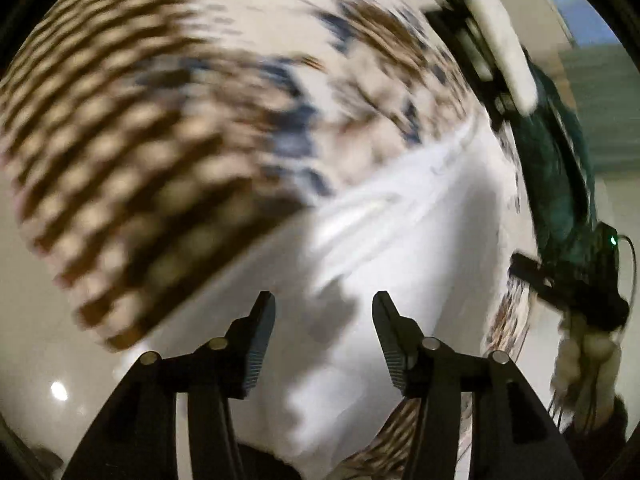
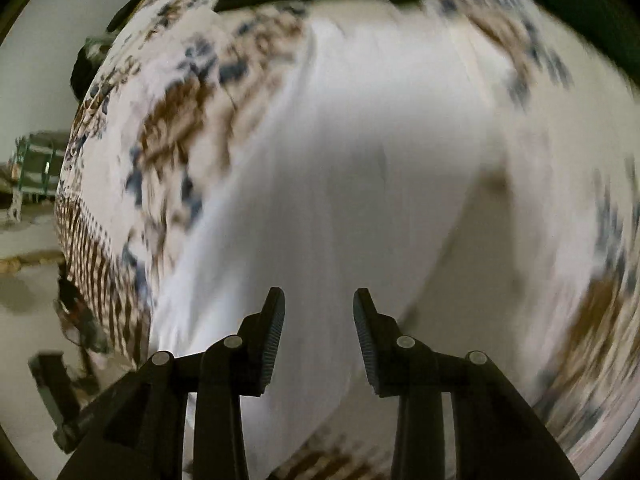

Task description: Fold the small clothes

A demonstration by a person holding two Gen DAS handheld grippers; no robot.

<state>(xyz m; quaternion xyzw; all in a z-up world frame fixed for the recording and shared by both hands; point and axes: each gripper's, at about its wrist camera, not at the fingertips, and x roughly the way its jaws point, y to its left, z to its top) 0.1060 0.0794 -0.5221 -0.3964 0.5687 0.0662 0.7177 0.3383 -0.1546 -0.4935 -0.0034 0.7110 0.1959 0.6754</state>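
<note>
white cloth: a small white cloth [image 1: 400, 232] lies spread on a patterned cloth. in the left wrist view it runs from the middle down to the bottom of the frame. in the right wrist view the same white cloth [image 2: 360, 160] fills the whole middle, from top to bottom.
patterned cloth: under the white one is a patterned cloth [image 1: 120, 152] with brown checks and blue spots. it fills the upper left of the left wrist view. in the right wrist view the patterned cloth [image 2: 168, 120] shows on both sides of the white one. both views are blurry.
left gripper: the left gripper [image 1: 323, 338] has its two fingers apart, with nothing between them. the white cloth is just past the tips.
right gripper: the right gripper [image 2: 319, 336] also has its fingers apart and holds nothing. the white cloth lies in front of it.
only in the left view: the right gripper [image 1: 496, 48] shows at the upper right edge, and a gloved hand [image 1: 584, 364] holds it at the lower right. a bright light spot [image 1: 59, 391] shines on the pale table [image 1: 36, 320] at the lower left.
only in the right view: a green rack [image 2: 36, 168] stands far off at the left edge.
</note>
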